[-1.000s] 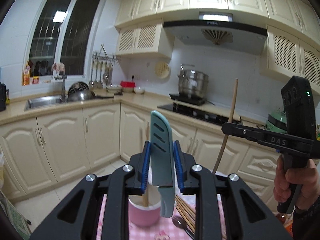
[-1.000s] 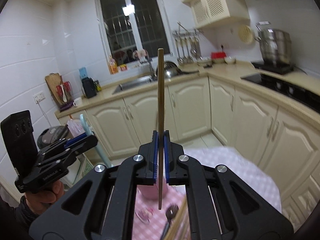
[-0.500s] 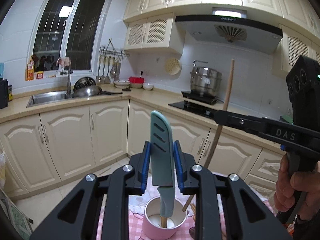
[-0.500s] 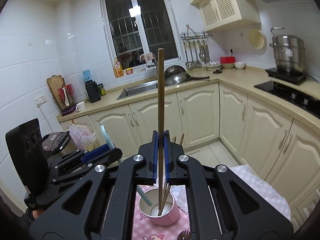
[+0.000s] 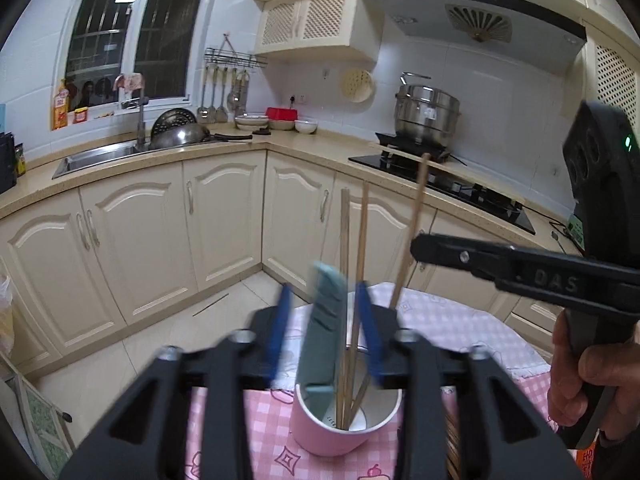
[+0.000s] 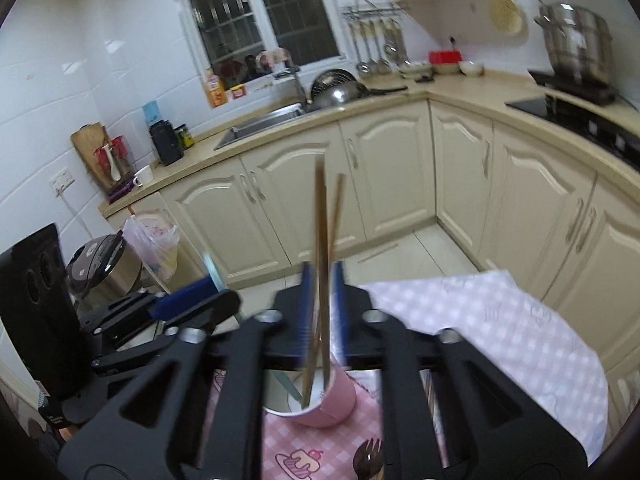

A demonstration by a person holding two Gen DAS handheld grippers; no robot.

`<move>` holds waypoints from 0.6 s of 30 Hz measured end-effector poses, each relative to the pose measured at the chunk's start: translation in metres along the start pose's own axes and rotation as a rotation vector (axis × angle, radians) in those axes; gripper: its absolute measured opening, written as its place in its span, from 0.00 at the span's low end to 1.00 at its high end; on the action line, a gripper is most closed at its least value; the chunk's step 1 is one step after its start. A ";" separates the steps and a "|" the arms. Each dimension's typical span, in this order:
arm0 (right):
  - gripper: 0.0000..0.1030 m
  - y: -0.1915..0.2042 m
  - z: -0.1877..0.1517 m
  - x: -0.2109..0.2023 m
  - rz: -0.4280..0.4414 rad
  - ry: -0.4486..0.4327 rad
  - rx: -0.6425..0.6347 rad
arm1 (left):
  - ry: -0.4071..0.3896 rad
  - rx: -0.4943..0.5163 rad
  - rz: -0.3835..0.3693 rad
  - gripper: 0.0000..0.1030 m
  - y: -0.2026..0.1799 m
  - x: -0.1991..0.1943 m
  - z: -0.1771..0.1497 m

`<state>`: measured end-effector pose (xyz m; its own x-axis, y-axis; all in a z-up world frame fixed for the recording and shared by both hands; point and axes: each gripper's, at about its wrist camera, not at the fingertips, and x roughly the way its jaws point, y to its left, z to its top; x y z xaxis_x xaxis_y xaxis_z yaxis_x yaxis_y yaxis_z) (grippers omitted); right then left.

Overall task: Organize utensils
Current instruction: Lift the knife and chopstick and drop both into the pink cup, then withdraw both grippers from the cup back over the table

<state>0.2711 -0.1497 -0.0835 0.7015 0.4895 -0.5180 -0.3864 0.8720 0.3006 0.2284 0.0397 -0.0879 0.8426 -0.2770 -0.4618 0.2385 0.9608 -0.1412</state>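
A pink cup [image 5: 346, 426] stands on the pink checked cloth [image 5: 256, 436]; it also shows in the right wrist view [image 6: 328, 406]. The teal knife [image 5: 326, 332] stands in the cup between the spread pads of my left gripper [image 5: 324, 324], which is open. Two wooden chopsticks [image 5: 354, 280] lean in the cup. My right gripper [image 6: 322, 308] has its pads apart around a wooden chopstick [image 6: 320, 240] whose tip is in the cup. The right gripper also shows in the left wrist view [image 5: 416, 246].
More chopsticks [image 5: 452, 448] lie on the cloth right of the cup. A dark spoon [image 6: 370, 456] lies in front of the cup. A white checked cloth [image 6: 500, 328] covers the table's far right. Kitchen cabinets [image 5: 224, 216] stand beyond the table.
Both grippers came down over the cup. The left pads opened and let go of the knife in the cup. The right pads opened around the chopstick, which now stands in the cup.
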 end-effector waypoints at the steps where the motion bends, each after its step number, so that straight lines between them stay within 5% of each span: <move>1: 0.84 -0.003 -0.001 -0.004 -0.006 -0.021 0.012 | -0.010 -0.011 0.002 0.56 0.001 -0.004 -0.002; 7: 0.93 -0.024 -0.008 -0.022 -0.024 -0.044 0.074 | -0.050 -0.026 0.035 0.85 0.003 -0.021 -0.003; 18: 0.94 -0.047 -0.026 -0.054 -0.082 -0.013 0.110 | -0.038 -0.025 0.090 0.89 -0.012 -0.055 -0.011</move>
<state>0.2362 -0.2169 -0.0909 0.7360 0.4159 -0.5342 -0.2602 0.9022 0.3439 0.1736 0.0439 -0.0704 0.8779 -0.1887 -0.4402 0.1494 0.9811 -0.1226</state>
